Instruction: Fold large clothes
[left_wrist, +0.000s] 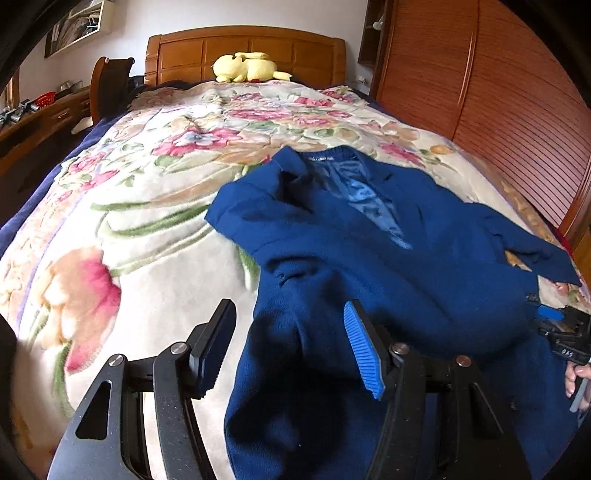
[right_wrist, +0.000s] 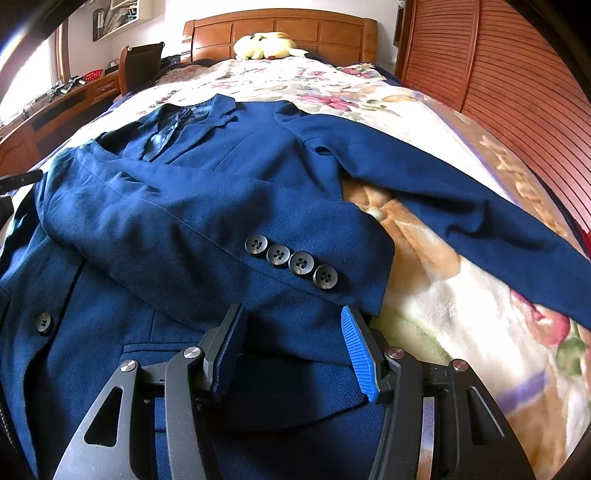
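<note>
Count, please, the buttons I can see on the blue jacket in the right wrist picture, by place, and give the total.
Buttons in a row on the folded sleeve cuff of the blue jacket: 4
Button on the jacket front, at the left: 1
Total: 5

Both wrist cameras look steeply down from close above the jacket (left_wrist: 388, 258), facing the headboard (left_wrist: 243, 51); they share the bed (right_wrist: 443, 295).
</note>
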